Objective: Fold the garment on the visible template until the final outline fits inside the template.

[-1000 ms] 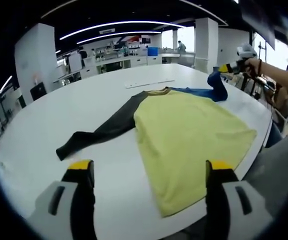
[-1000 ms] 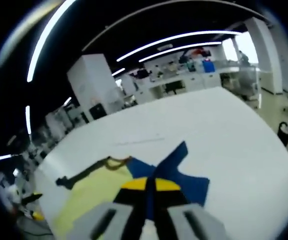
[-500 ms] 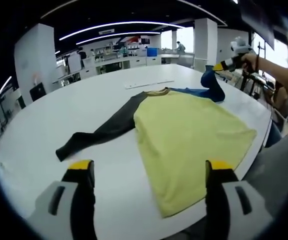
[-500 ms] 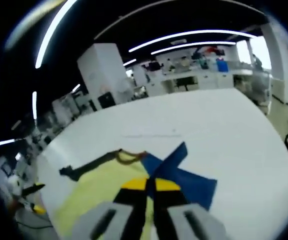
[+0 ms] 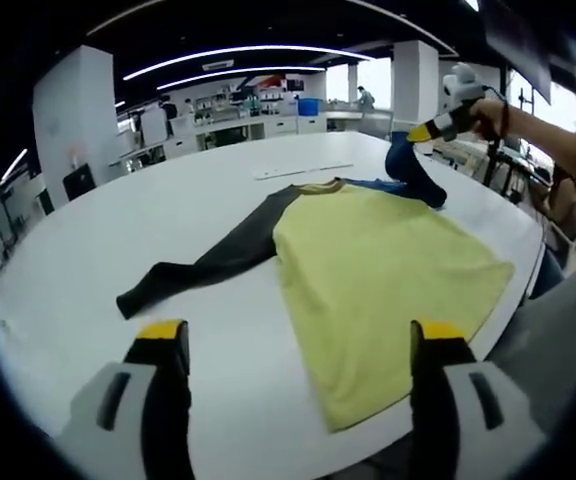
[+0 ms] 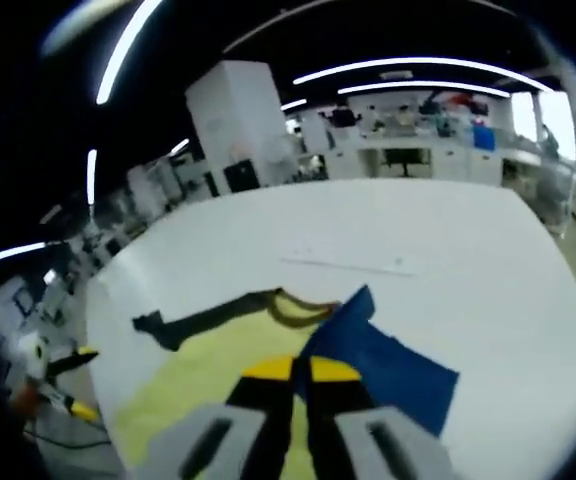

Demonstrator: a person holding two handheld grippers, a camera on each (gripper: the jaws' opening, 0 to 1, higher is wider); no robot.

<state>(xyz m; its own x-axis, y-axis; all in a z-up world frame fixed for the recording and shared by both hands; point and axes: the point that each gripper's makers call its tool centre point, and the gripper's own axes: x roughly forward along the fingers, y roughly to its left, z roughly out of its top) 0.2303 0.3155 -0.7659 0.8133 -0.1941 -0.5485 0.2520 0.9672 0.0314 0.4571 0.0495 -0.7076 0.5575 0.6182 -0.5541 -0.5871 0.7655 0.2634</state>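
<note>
The garment is yellow-bodied; one sleeve dark grey, the other blue; table white.

A white counter spreads through the left gripper view, with a white pillar at 1 o'clock, a blue box on far benches at 12 o'clock, and bright strip lights curving across the dark ceiling above.

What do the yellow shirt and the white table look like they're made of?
The shirt looks like soft matte knit fabric: it lies limp, and its blue sleeve drapes from the right claw. The table seems a hard, smooth laminate or similar; it's flat and faintly glossy.
</note>
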